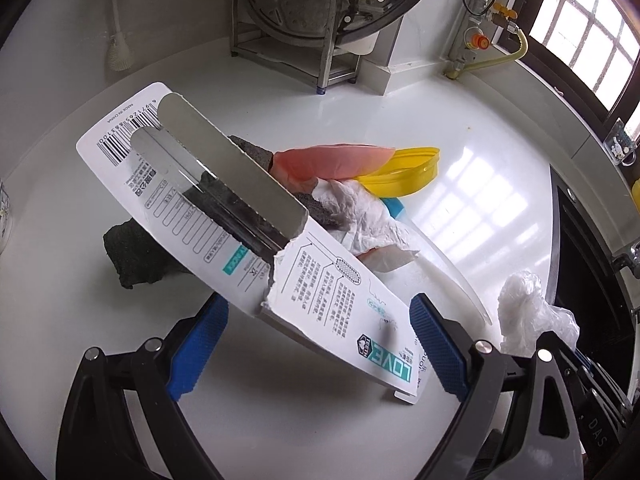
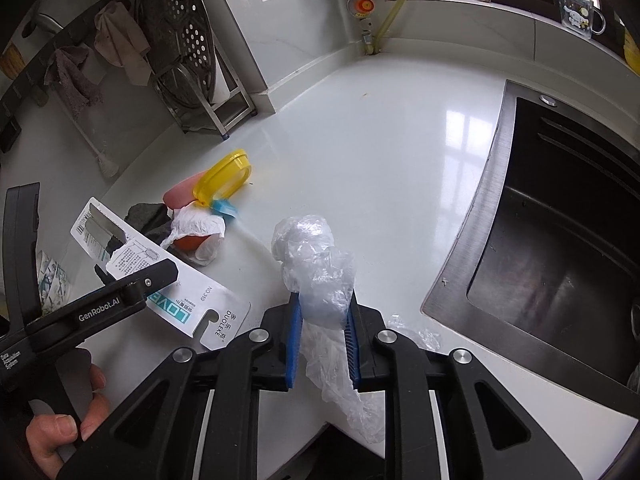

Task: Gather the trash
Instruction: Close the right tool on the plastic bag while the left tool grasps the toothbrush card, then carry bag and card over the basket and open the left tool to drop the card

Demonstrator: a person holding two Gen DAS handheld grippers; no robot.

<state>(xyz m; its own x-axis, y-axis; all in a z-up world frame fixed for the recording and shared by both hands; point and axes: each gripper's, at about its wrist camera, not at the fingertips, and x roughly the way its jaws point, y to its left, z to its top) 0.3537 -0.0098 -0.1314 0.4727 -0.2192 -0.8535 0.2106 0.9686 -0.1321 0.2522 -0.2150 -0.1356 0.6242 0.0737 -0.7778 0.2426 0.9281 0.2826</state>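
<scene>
Gripping crumpled clear plastic (image 2: 316, 276) above the white counter (image 2: 380, 168), the right gripper (image 2: 322, 344) was clamped; the left gripper (image 1: 316, 344) stood wide around a "LOVE" card (image 1: 344, 304).

My blue pads (image 2: 294, 344) are ribbed rubbery plastic, pinching a thin, crinkled clear plastic bag (image 2: 316, 268). At ten o'clock lies a glossy printed card package (image 1: 344, 312) with torn paper edges. The white counter (image 2: 380, 168) is smooth and shiny, the sink (image 2: 484, 216) brushed metal at three o'clock
</scene>
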